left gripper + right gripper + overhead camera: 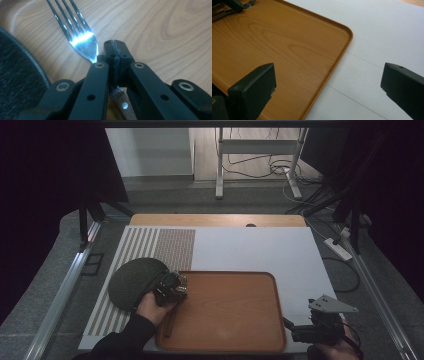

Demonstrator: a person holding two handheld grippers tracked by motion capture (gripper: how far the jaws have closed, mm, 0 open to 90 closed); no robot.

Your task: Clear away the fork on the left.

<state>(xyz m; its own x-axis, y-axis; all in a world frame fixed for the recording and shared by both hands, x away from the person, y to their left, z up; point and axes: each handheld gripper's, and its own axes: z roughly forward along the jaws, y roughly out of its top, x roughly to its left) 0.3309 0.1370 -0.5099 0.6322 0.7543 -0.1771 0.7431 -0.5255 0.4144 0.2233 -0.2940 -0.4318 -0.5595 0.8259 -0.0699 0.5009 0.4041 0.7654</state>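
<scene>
looking forward and down from above the near side of the bench (260,245), taking in the whole wooden tray (230,310). riding close over that tray's left part (155,30) along black jaws, beside the fork (82,40). riding near its right corner (287,50), facing across tray and bench (387,32); tray shared by all three.

1 fork (83,42), 1 wooden tray (235,340), 1 dark round mat (132,280), 2 grippers.

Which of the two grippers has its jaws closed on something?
The left gripper, clamped on the fork over the tray; the right gripper is open, empty.
</scene>
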